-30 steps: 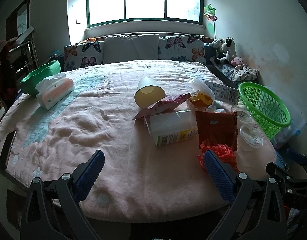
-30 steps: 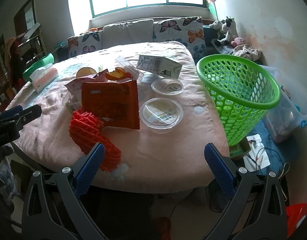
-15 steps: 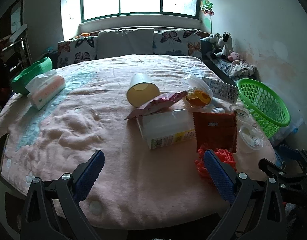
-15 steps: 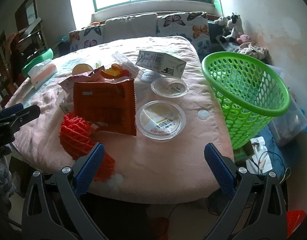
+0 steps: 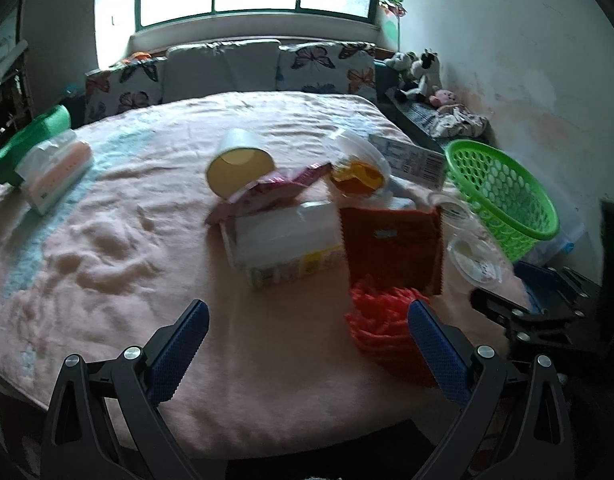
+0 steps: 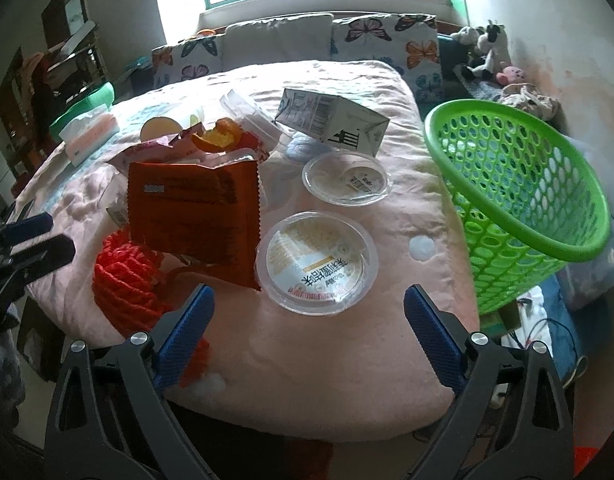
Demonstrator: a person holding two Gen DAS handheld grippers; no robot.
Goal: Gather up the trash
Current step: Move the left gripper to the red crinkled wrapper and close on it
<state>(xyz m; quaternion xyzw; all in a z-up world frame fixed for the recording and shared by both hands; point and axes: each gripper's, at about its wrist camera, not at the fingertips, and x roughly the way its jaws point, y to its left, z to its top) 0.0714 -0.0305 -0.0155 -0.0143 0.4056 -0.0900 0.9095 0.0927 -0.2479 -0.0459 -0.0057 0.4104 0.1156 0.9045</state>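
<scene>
Pink fleece-covered table (image 6: 331, 360) is still loaded with trash, nothing's in the green plastic mesh basket (image 6: 519, 184) at its edge yet. Both hand-held grippers have crept in closer: the right hand-held gripper (image 6: 305, 326), jaws apart and just narrowing slightly with nothing between them, is lined up on the round clear plastic lid (image 6: 317, 262). Left hand-held gripper (image 5: 305, 344) hangs wide open, empty, by the red foam fruit net (image 5: 381, 320).

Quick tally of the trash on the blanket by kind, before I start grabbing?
Clear round plastic lids: 2
Snack wrappers: 2
Cartons or boxes: 2
Paper cup: 1
Red net: 1
Clear container with orange peel: 1
Total: 9
</scene>
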